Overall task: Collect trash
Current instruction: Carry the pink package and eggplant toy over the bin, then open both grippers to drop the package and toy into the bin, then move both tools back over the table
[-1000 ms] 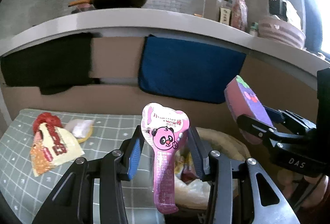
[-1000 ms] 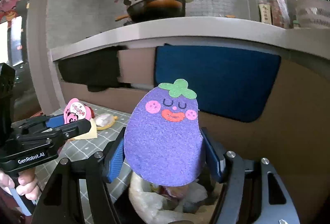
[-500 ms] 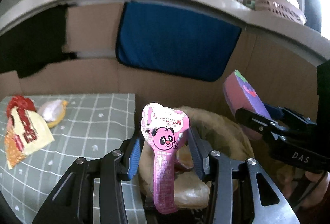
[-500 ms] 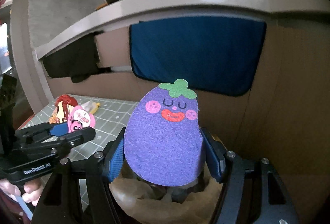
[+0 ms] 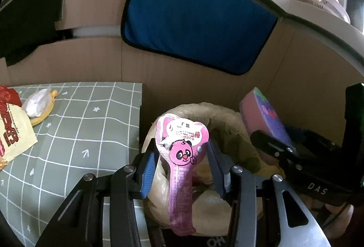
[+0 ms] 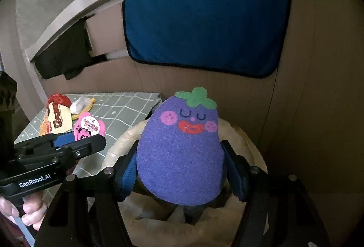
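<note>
Trash is seen in both tools over the bag. From the left wrist view, a pink panda wrapper (image 5: pixel 182 153) is pinched upright between the blue pads of the left tool (image 5: pixel 183 164), directly above the open mouth of the tan trash bag (image 5: pixel 229 131). Just right of the bag, the right tool (image 5: pixel 279 140) is seen side-on, clamped on a purple eggplant sponge (image 5: pixel 261 115). Left of the bag, a checked green surface (image 5: pixel 86 124) carries a yellow snack packet (image 5: pixel 13 133) and a white crumpled wrapper (image 5: pixel 37 100), both well apart from the bag.

From the right wrist view, the eggplant sponge (image 6: pixel 182 151) is gripped at its sides by the right tool (image 6: pixel 182 169), held upright over the bag's rim (image 6: pixel 122 142). Left of the bag, the left tool (image 6: pixel 86 140) is held by a hand (image 6: pixel 25 210), the panda wrapper (image 6: pixel 87 127) poking up from it.
</note>
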